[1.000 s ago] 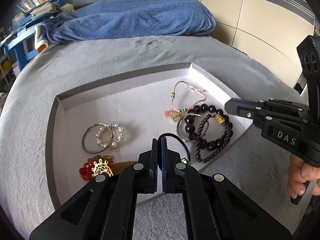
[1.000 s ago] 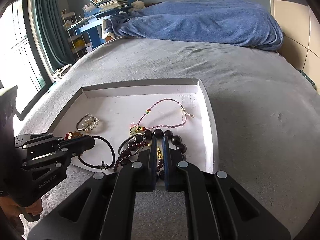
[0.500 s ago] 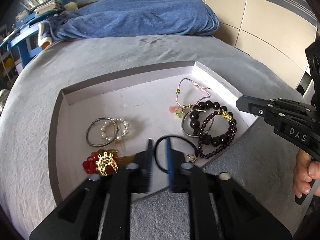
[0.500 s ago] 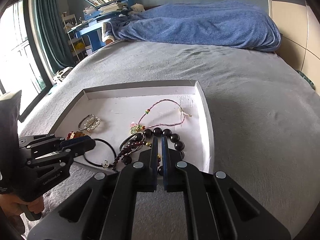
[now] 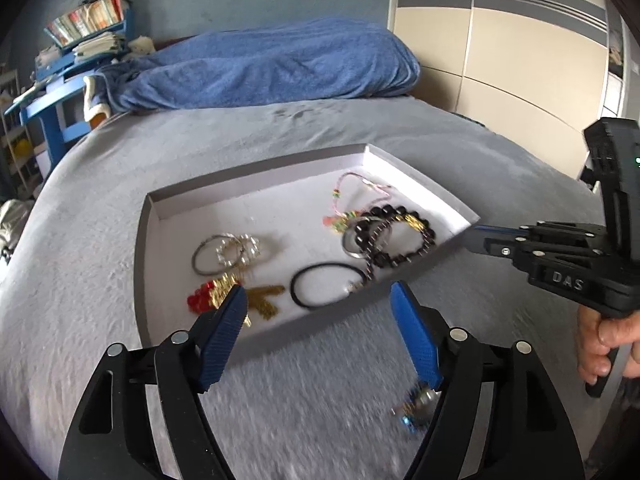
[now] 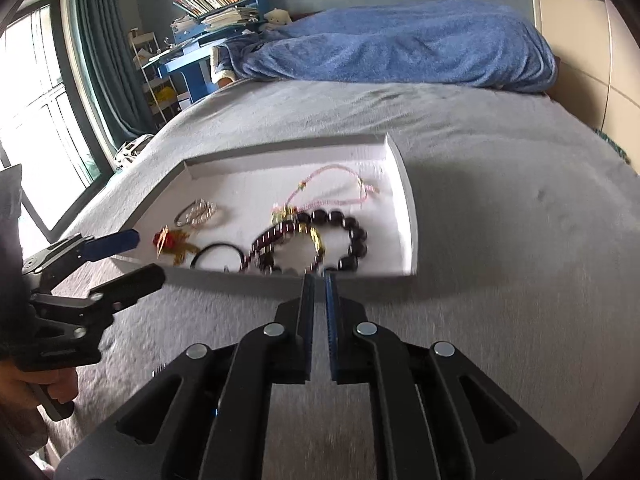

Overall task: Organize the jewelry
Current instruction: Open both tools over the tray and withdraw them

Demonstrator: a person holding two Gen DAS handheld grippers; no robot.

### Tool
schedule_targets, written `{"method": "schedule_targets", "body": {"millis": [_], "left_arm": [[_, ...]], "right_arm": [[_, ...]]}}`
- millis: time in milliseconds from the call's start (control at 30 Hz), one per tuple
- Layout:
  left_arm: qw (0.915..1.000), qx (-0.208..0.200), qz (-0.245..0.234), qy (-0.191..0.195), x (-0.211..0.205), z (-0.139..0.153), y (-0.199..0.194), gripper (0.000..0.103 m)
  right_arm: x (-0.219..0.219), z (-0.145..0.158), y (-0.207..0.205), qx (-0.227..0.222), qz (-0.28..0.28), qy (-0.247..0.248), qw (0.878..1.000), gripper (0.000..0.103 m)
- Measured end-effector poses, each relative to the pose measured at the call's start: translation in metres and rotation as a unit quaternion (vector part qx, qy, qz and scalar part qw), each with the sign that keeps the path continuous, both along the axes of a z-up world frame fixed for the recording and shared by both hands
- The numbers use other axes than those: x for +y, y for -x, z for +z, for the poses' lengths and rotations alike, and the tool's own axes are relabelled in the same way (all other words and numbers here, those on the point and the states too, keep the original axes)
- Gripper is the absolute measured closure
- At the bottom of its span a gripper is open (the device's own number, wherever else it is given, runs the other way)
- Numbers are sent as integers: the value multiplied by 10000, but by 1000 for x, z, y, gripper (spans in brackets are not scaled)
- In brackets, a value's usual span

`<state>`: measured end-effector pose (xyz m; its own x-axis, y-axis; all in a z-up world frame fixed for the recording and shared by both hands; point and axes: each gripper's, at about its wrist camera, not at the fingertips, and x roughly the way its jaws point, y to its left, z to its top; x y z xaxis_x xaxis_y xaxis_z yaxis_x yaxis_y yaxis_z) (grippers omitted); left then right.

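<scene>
Landmark: white tray on grey bedspread.

Left gripper: fingers spread wide, nothing between them, tips over the tray's near edge, blue pads showing. Right gripper: fingers nearly together, narrow gap, nothing gripped, tips just short of the tray's near wall; from the left wrist view, tip beside the tray's near right corner.

Jewelry all inside the tray:
- Black hair tie flat near the tray's front edge, small charm on its right side.
- Dark bead bracelets in the tray's right half, overlapping each other; gold bead on one; metal ring partly under them.
- Pink cord bracelet behind the beads, toward the tray's far right corner, coloured charms at its near end.
- Pearl bracelet plus thin bangle, overlapping, in the tray's left half.
- Red and gold ornament at the tray's front left, gold tassel beside it, partly behind the left finger.

Outside the tray: small blue object on the bedspread in front of it, below the left gripper's right finger, too blurred to identify.

Beyond the tray: blue blanket at the bed's far end.
</scene>
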<state>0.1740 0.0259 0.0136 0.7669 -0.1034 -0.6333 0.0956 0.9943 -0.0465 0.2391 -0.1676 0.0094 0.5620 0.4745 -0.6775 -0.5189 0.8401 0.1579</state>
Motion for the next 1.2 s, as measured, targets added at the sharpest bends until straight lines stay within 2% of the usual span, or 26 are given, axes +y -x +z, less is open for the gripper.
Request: {"method": "schedule_targets", "body": {"millis": [200, 233, 400, 500, 567, 600, 667, 733, 833, 900, 933, 1000, 1067, 1200], "left_arm": [[9994, 139, -295, -60, -15, -10, 22, 28], [9993, 173, -320, -39, -16, -12, 25, 28], [9988, 303, -372, 45, -22, -22, 35, 28], [9988, 372, -324, 33, -25, -29, 38, 28], [9989, 343, -309, -58, -27, -29, 40, 28], [9989, 340, -309, -85, -28, -29, 41, 28], [9987, 380, -311, -148, -30, -30, 39, 28], [9983, 433, -334, -179, -31, -32, 37, 34], [9978, 526, -385, -121, -31, -34, 35, 54], [9976, 560, -406, -39, -29, -35, 33, 72], [9975, 570, -411, -7, -28, -36, 33, 77], [9976, 534, -443, 22, -29, -35, 34, 98], [9981, 371, -481, 31, -30, -30, 40, 101], [9979, -285, -449, 358, -18, -14, 60, 102]], "right_arm": [[-15, -14, 10, 206, -166, 28, 9996, 91], [-18, -17, 11, 241, -216, 51, 9995, 87], [-28, -25, 18, 303, -420, 140, 9986, 57], [-32, -32, 25, 336, -549, 181, 9978, 50], [-30, -30, 31, 207, -622, 285, 9974, 40], [-29, -27, 34, 86, -671, 346, 9971, 30], [-27, -25, 38, -67, -646, 395, 9971, 22], [-26, -26, 38, -80, -679, 428, 9967, 18], [-31, -28, 35, 2, -771, 382, 9963, 15], [-34, -28, 35, 25, -850, 333, 9958, 12], [-36, -28, 35, 23, -893, 306, 9955, 11], [-37, -27, 35, 22, -912, 283, 9954, 10], [-38, -28, 34, 40, -927, 277, 9953, 9], [-39, -28, 32, 75, -955, 266, 9950, 8]]}}
